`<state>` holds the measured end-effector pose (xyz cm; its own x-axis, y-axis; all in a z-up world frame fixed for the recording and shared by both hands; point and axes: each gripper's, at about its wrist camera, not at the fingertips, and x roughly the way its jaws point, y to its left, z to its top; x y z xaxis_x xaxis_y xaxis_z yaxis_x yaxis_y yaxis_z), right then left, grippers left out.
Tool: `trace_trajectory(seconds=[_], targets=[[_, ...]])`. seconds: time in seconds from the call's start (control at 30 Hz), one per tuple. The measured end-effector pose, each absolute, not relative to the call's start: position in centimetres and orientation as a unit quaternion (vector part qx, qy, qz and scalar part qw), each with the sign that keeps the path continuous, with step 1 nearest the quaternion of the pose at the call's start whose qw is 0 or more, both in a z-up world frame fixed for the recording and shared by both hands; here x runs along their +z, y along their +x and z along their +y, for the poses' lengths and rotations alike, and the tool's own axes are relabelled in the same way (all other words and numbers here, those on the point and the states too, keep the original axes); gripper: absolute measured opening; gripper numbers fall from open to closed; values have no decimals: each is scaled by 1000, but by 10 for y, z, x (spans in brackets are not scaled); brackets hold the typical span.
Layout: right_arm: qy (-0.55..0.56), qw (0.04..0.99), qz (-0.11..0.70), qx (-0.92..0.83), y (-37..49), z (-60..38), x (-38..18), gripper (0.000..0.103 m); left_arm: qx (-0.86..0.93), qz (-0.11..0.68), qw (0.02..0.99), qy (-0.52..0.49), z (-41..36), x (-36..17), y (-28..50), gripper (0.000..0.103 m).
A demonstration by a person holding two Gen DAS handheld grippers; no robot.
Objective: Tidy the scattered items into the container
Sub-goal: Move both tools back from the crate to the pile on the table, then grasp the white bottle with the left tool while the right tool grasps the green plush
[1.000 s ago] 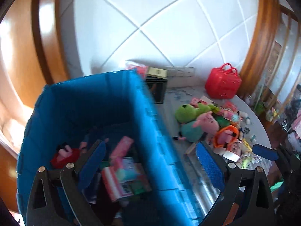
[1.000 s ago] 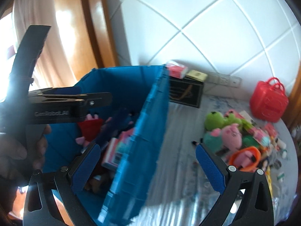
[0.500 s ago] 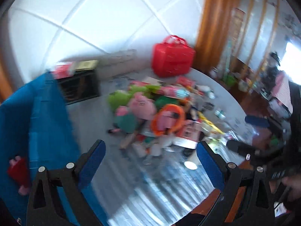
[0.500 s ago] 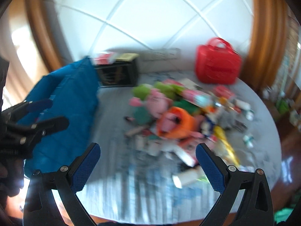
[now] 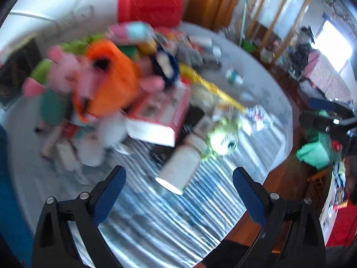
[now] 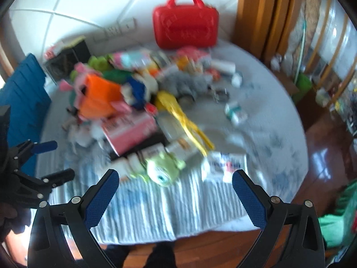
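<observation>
Both wrist views, motion-blurred. The left gripper [image 5: 177,192] and the right gripper [image 6: 175,192] each stand wide apart with nothing between the blue pads; both hang above the near edge of the round desk [image 6: 274,138], facing the heap of loose things.

Progress, as a judgement: most of the tidying remains. The pile fills the centre and upper left of both frames and nothing in it is being lifted. Its legible members are an orange basket [image 5: 111,82] among pink and green plush toys, a pink box [image 6: 129,131] at centre, a yellow strip [image 6: 185,120] running to the lower right, a white cylinder [image 5: 178,167] lying on its side just ahead of the left gripper, and a green one-eyed plush [image 6: 162,169] just ahead of the right gripper. Smaller packets lie scattered toward the right rim of the desk; blur hides what they are.

Containers: the blue container [image 6: 24,102], the task's goal, shows only as a ribbed outer wall at the left edge of the right wrist view, so its contents cannot be told from here. A red carry case [image 6: 185,22] stands closed at the back of the desk, upper centre; its contents are likewise hidden.
</observation>
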<state>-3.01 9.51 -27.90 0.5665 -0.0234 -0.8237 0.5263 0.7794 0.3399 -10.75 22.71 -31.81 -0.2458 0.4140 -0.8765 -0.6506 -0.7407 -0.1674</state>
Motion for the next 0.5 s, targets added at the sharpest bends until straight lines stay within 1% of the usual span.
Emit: trace_trajectory(seconds=[0.1, 0.27, 0.33, 0.5], targets=[[305, 824, 454, -149, -18, 93, -312, 103, 771, 135, 343, -519, 246, -351, -105, 96], [319, 821, 456, -133, 9, 95, -350, 103, 780, 171, 323, -509, 260, -386, -108, 95], [334, 812, 460, -130, 19, 95, -367, 103, 778, 176, 317, -512, 261, -396, -112, 90], [337, 800, 482, -115, 45, 100, -399, 103, 772, 170, 313, -527, 256, -414, -119, 86]])
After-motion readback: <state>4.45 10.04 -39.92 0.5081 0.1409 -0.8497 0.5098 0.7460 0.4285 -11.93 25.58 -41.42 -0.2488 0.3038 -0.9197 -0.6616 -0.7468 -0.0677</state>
